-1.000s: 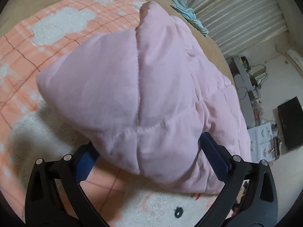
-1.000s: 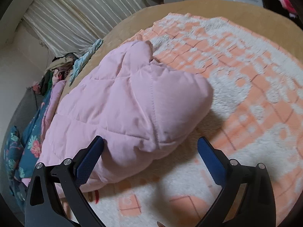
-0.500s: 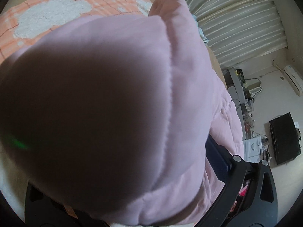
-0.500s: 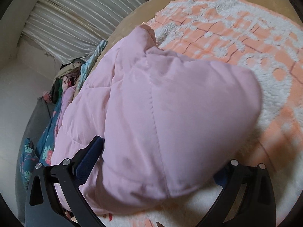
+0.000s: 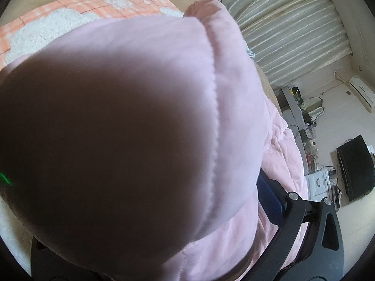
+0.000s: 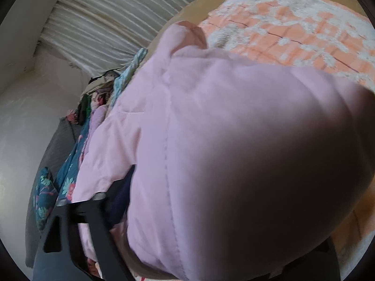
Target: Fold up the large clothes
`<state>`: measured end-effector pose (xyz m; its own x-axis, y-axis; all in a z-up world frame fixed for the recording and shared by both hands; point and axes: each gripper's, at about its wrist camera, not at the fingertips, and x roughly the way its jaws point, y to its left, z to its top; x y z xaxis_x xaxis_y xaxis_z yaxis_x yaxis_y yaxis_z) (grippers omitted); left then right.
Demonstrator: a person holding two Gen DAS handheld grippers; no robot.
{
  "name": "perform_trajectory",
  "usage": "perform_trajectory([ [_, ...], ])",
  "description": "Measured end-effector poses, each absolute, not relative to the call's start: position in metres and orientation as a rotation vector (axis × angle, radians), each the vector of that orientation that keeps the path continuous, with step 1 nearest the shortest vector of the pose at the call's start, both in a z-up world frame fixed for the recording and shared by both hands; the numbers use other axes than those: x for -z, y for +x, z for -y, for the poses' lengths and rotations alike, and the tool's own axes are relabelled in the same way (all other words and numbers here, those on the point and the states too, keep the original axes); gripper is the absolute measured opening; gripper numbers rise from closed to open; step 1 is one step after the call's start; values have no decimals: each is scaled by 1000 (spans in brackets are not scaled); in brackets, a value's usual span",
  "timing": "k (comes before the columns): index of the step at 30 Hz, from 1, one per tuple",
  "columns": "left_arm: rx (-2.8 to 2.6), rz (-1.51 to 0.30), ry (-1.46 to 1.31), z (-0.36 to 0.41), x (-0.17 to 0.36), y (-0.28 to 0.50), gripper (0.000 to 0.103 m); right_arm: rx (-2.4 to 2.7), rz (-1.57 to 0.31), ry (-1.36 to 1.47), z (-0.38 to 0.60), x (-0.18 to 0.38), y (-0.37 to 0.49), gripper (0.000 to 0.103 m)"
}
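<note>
In the left wrist view the pink quilted jacket bulges up between the two fingers of the left claw and fills most of the picture, so close to the lens that its near face is dark and blurred; a stitched seam runs down it just right of centre; only the right finger, with its blue pad, shows, and that pad lies against the fabric; the left finger is hidden under the padding, so whether this claw is clamped on the jacket or merely open around it cannot be told. Beyond the claw lies the bed's orange and white fleece blanket; to its right hang pale striped curtains (a cluttered floor with a black box lies below them).

In the right wrist view the same jacket swells between the fingers of the right claw; its jaws have just been closing with the jacket between them; the left finger's dark pad presses into the fabric, while the right finger is buried beneath the bulge, so the grip is on the jacket. Ahead and to the right lies the blanket; to the left of the claw a heap of floral clothes lies along the bed's edge; the curtains hang beyond.
</note>
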<state>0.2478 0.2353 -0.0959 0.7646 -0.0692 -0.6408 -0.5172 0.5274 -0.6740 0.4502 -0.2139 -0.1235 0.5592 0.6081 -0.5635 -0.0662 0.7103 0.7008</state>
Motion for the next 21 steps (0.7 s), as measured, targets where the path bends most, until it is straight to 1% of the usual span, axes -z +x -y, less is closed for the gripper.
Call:
perform_trajectory([
  [1, -293, -670, -991, -234, 95, 248, 95, -442, -892, 675, 214, 122, 449, 62],
  [2, -293, -672, -988, -233, 93, 247, 95, -451, -883, 661, 212, 119, 449, 59],
  [4, -294, -671, -978, -232, 89, 247, 93, -467, -866, 620, 209, 112, 447, 51],
  [6, -298, -671, -951, -228, 84, 246, 89, -471, -854, 574, 205, 105, 446, 47],
  [9, -304, -670, -895, -220, 71, 244, 77, -468, -842, 504, 200, 97, 442, 42],
  [11, -308, -666, -843, -214, 59, 242, 62, -468, -827, 458, 195, 90, 440, 40],
  [12, -309, -664, -819, -211, 53, 241, 58, -467, -818, 432, 191, 85, 438, 38],
  [14, -306, -661, -775, -206, 42, 240, 47, -467, -803, 383, 185, 76, 433, 37],
  [17, -306, -635, -707, -195, 20, 233, 37, -490, -779, 319, 179, 63, 424, 35],
  [21, -283, -599, -613, -180, 0, 222, 33, -519, -725, 232, 175, 37, 407, 32],
])
